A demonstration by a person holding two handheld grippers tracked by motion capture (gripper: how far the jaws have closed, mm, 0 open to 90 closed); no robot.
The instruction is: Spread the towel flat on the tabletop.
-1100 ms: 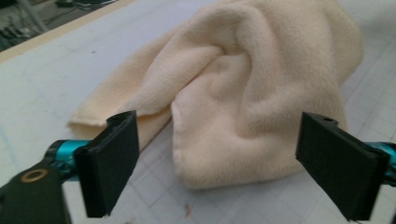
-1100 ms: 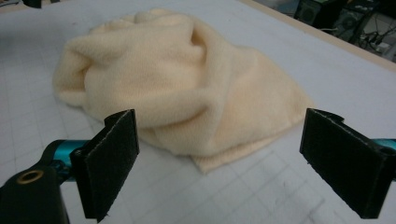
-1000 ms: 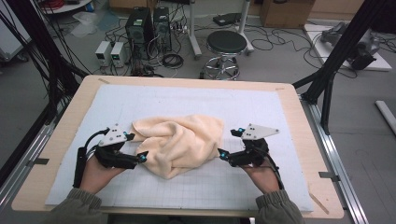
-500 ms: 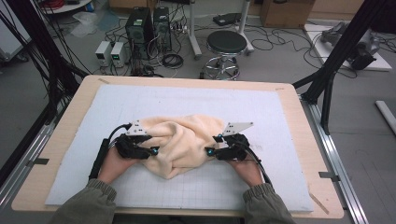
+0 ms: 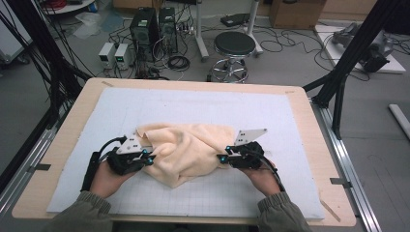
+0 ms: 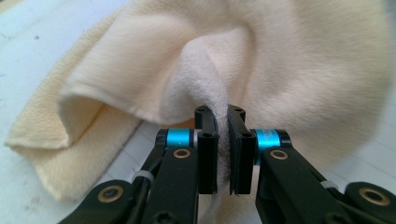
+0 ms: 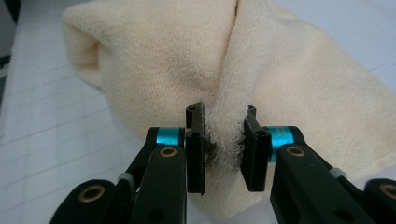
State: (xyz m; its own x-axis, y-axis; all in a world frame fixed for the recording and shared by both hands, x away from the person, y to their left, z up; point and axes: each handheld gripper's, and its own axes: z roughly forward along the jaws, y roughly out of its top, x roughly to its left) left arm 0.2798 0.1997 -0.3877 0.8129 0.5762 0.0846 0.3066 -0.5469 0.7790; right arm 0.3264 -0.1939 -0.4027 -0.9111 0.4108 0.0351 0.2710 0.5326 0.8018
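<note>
Because the crumpled cream terry-cloth towel (image 5: pixel 186 152) is soft, light and limp, each pinch takes a raised fold: left gripper (image 6: pixel 223 154) and right gripper (image 7: pixel 223 151), jaws just closing, clamp pile between them.

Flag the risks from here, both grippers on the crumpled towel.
1. The left gripper pinches only a thin fold of the towel; it may slip out when lifted.
2. The right gripper has just been closing on a thicker bunch, so several layers may come up, not one edge.
</note>
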